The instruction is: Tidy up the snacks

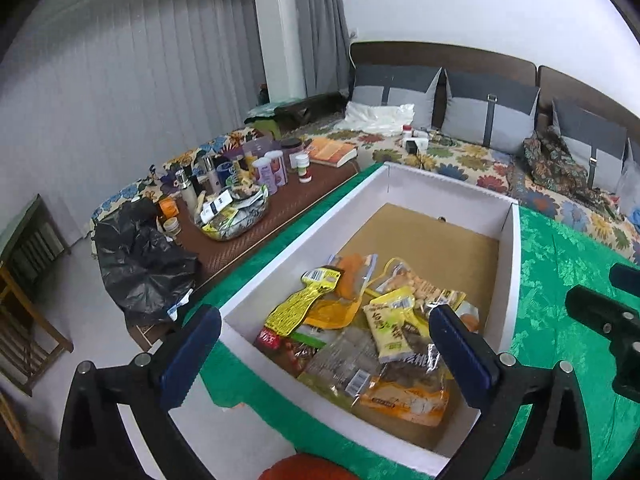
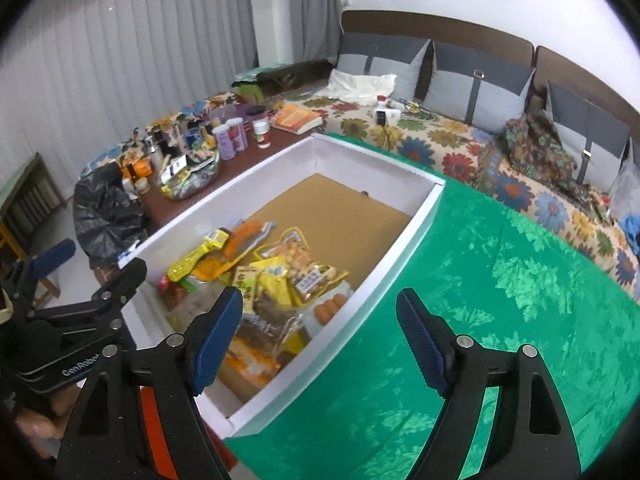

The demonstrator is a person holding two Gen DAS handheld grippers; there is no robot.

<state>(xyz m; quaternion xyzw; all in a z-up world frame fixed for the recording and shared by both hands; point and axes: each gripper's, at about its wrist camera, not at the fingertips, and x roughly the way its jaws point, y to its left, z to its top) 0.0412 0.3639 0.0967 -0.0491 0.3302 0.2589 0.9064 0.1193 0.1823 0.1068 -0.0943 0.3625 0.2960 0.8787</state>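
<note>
A white box [image 1: 308,236] with a brown floor is set on a green cloth [image 2: 500,280]. Snacks [image 1: 360,344] are piled loose in the near end of the box: yellow packs, an orange pack, clear bags, a red one at the near left. The far half of the box floor is bare.

The left gripper [image 1: 324,344] is held over the near end of the box, jaws spread wide, nothing between the pads; the snacks are seen below them. The right gripper [image 2: 320,336] is held over the box's right wall and the cloth, jaws spread, nothing pinched. The left gripper is also seen at the left edge of the right wrist view.

Beyond the box a brown table [image 1: 292,204] is crowded with bottles and jars, a book [image 1: 332,151] and a basket [image 1: 236,216]. A black bag [image 1: 140,256] is slumped beside the table. A floral sofa [image 2: 440,148] with grey cushions is seen behind.
</note>
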